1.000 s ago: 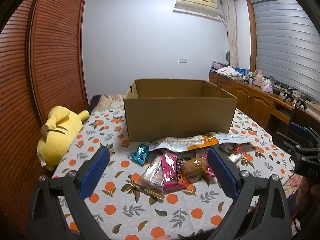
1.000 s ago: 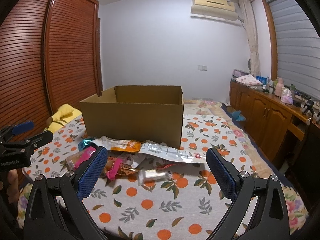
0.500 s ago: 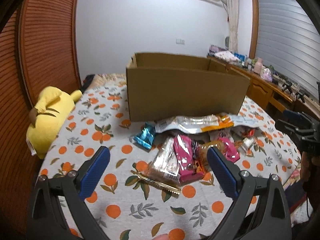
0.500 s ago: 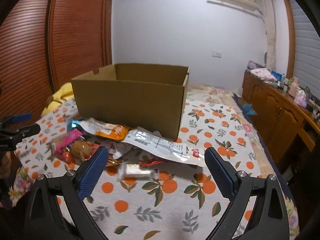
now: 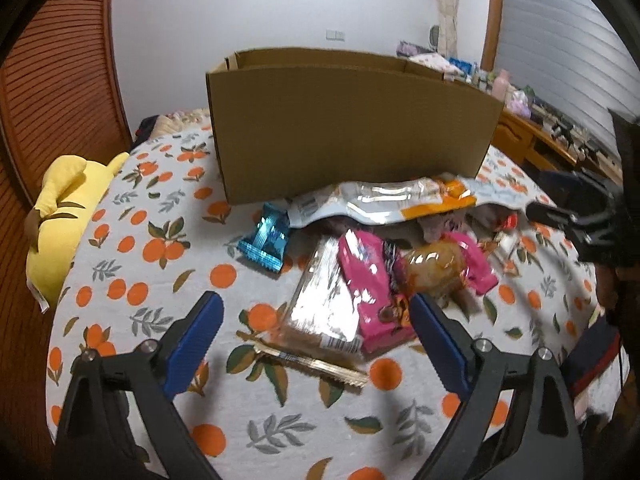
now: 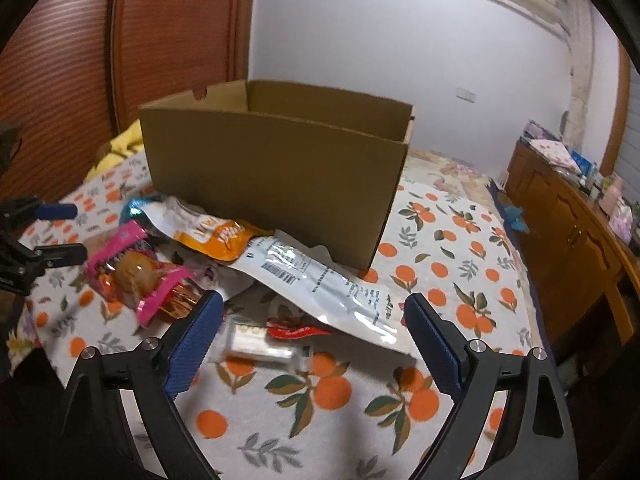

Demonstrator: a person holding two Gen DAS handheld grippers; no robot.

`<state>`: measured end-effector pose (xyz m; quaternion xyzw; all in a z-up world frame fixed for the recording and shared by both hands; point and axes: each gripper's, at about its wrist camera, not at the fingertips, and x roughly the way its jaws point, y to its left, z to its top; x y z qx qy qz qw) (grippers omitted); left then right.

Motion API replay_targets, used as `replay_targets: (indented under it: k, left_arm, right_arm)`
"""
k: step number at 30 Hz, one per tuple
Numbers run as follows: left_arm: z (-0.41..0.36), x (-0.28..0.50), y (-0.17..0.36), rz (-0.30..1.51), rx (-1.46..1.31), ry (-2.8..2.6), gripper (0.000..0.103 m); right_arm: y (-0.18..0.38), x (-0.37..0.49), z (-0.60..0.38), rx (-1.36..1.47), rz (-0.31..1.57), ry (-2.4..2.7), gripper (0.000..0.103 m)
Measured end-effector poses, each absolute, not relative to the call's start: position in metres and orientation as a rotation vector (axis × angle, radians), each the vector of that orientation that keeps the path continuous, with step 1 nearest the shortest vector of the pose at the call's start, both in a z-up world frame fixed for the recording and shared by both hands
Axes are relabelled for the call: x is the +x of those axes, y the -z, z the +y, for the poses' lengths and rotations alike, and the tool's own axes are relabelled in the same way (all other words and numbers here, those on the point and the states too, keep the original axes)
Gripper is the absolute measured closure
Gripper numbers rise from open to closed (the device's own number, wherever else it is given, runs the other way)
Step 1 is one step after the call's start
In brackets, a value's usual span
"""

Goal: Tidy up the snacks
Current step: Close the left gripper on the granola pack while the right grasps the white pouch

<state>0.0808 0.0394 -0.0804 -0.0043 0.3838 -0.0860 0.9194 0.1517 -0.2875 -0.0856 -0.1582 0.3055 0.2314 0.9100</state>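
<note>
A pile of snacks lies on the orange-print cloth in front of an open cardboard box (image 5: 344, 128) (image 6: 276, 168). My left gripper (image 5: 316, 320) is open and empty, just above a clear-wrapped cake (image 5: 324, 304) and a pink packet (image 5: 372, 292), with a blue wrapper (image 5: 266, 240) further left. My right gripper (image 6: 314, 320) is open and empty above a small clear packet (image 6: 260, 346) and a red wrapper (image 6: 296, 330). A long white and orange bag (image 6: 280, 256) (image 5: 384, 200) leans against the box.
A yellow plush toy (image 5: 64, 208) lies at the bed's left edge. A wooden cabinet (image 6: 568, 232) with small items stands to the right. Wooden slatted doors (image 6: 80, 60) stand at the left. Each gripper shows in the other's view, the right one (image 5: 580, 216) and the left one (image 6: 36, 240).
Both grippers have moved forward and tilted down toward the snack pile, which now appears larger and closer. Both stay open.
</note>
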Motion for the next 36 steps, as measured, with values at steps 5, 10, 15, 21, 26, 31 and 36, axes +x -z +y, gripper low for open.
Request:
replay_targets:
  k: [5, 10, 15, 21, 26, 31, 36]
  left_arm:
    - [0.048, 0.083, 0.089, 0.836, 0.011, 0.189, 0.015]
    - [0.05, 0.084, 0.093, 0.861, 0.038, 0.206, 0.019]
    - [0.049, 0.086, 0.097, 0.902, 0.093, 0.212, 0.022]
    - [0.059, 0.093, 0.095, 0.904, 0.1, 0.19, 0.023]
    - [0.058, 0.112, 0.09, 0.897, 0.099, 0.208, 0.023]
    - [0.053, 0.127, 0.094, 0.911, 0.119, 0.226, 0.023]
    - [0.052, 0.13, 0.098, 0.922, 0.096, 0.255, 0.035]
  right_arm:
    - [0.095, 0.168, -0.287, -0.372, 0.67, -0.474, 0.012]
    - [0.107, 0.178, -0.287, -0.423, 0.708, -0.469, 0.013]
    - [0.112, 0.189, -0.289, -0.432, 0.723, -0.456, 0.015]
    - [0.116, 0.199, -0.283, -0.449, 0.743, -0.473, 0.021]
    - [0.115, 0.203, -0.277, -0.455, 0.748, -0.514, 0.03]
    - [0.113, 0.204, -0.27, -0.464, 0.753, -0.561, 0.043]
    - [0.107, 0.206, -0.27, -0.436, 0.75, -0.595, 0.057]
